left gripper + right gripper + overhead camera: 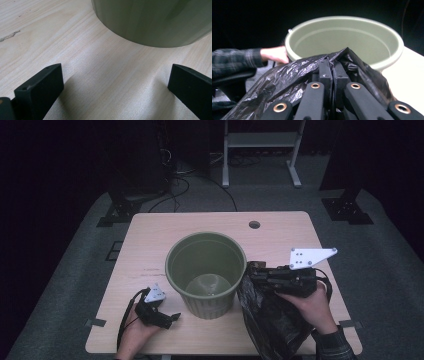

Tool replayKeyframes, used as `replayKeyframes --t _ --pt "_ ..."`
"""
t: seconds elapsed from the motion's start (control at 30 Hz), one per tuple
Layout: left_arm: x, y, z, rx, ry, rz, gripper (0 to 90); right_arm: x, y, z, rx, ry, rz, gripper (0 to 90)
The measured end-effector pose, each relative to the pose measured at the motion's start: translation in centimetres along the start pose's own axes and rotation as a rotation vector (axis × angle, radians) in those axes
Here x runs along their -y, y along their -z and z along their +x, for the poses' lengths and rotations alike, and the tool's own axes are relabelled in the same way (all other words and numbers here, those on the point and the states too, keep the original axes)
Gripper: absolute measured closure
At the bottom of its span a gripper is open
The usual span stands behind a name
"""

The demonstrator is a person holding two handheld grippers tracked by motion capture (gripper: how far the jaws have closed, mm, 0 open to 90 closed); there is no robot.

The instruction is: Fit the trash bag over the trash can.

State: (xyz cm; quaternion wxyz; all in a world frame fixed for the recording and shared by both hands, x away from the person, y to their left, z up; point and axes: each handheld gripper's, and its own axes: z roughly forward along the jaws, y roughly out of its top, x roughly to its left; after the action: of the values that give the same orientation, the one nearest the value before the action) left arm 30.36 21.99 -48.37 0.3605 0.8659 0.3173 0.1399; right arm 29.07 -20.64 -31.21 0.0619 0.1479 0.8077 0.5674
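Observation:
A green plastic bin (pixel 206 272) stands upright and empty in the middle of the wooden table (pixel 150 240). To its right my right gripper (pixel 254 271) is shut on a black plastic bag (pixel 272 320), which hangs crumpled down toward the table's front edge. In the right gripper view the bag (pixel 287 80) drapes over the closed jaws, with the bin's rim (pixel 344 37) just beyond. My left gripper (pixel 172 317) rests low at the bin's front left, jaws open. In the left gripper view its fingers (pixel 40 90) stand wide apart over bare wood, the bin's wall (pixel 155 22) ahead.
A round cable hole (pixel 254 224) sits near the table's far edge. Behind the table stand a white frame (pixel 262 150) and dark equipment with cables on the grey floor. A sleeve and hand (pixel 249 57) show beyond the bag in the right gripper view.

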Motion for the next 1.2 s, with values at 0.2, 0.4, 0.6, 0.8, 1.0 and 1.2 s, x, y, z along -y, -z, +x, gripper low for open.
replayKeyframes --t 0.2,0.4,0.6,0.8,1.0,1.2 --pt "0.0 0.0 0.0 0.000 0.000 0.000 0.0 -2.1 -0.5 0.1 -0.040 0.028 -0.016 88.5" --pt "0.0 0.0 0.0 0.000 0.000 0.000 0.0 -3.9 -1.7 -0.2 -0.072 0.042 -0.032 88.5" --pt "0.0 0.0 0.0 0.000 0.000 0.000 0.0 -5.9 -3.5 -0.6 -0.113 0.051 -0.037 88.5" --pt "0.0 0.0 0.0 0.000 -0.001 0.001 0.0 -7.8 -5.6 -0.9 -0.173 0.051 -0.043 88.5" --pt "0.0 0.0 0.0 0.000 0.002 -0.001 0.0 -9.5 -8.2 -1.1 -0.237 0.043 -0.052 88.5" --pt "0.0 0.0 0.0 -0.001 0.002 -0.002 0.0 -10.9 -11.0 -1.4 -0.280 0.032 -0.056 88.4"
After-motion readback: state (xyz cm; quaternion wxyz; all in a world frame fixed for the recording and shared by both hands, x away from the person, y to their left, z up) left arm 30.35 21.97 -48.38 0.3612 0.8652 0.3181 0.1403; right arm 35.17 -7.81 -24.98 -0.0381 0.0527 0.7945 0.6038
